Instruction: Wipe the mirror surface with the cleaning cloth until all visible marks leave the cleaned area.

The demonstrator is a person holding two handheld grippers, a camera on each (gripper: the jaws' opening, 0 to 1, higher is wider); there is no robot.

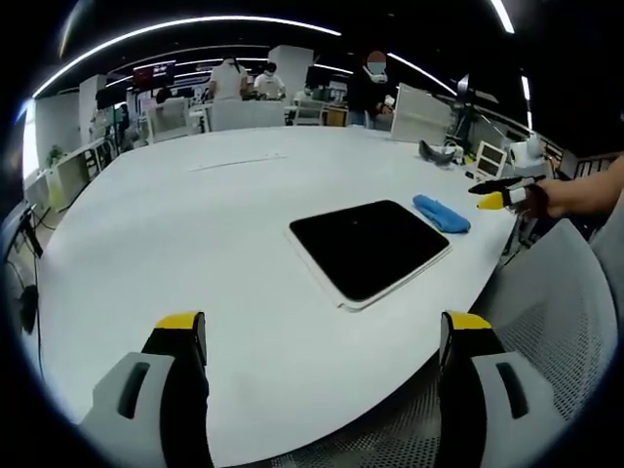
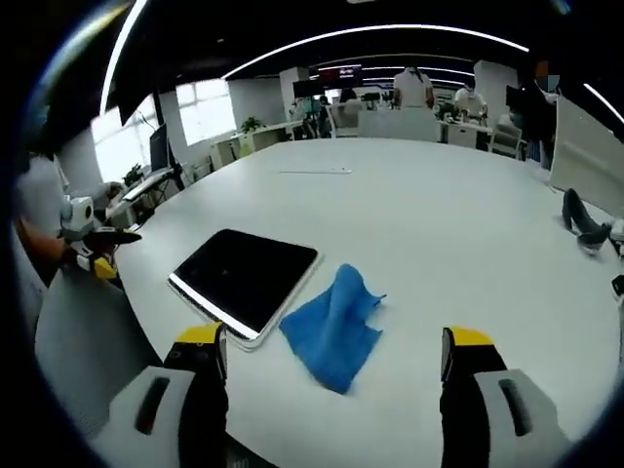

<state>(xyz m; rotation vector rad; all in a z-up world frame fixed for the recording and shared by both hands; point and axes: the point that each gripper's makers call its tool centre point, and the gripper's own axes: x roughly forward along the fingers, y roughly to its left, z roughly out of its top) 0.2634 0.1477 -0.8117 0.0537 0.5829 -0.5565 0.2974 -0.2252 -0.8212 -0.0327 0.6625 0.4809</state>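
Left gripper view: the left gripper (image 1: 322, 336) stands with its yellow-tipped jaws wide apart and nothing between them, poised above the near edge of the large white counter (image 1: 195, 224). The mirror (image 1: 369, 250), a dark rectangular panel with a pale border and rounded corners, lies flat on the counter beyond the jaws. The blue cleaning cloth (image 1: 441, 214) lies crumpled just beside the mirror's far right corner. The right gripper (image 1: 502, 193) enters from the right, off the counter's edge; whether its jaws are apart cannot be told from here. A grey mesh chair back (image 1: 546, 322) occupies the lower right.

Right gripper view: the right gripper (image 2: 331, 356) likewise holds its jaws wide and empty above the counter (image 2: 439, 224). The cleaning cloth (image 2: 336, 327) lies bunched between the jaws' lines of sight, beside the mirror's (image 2: 244, 278) right edge. The left gripper (image 2: 102, 249) appears at the far left, beyond the counter's rim. People stand among desks in the background (image 2: 414, 88).
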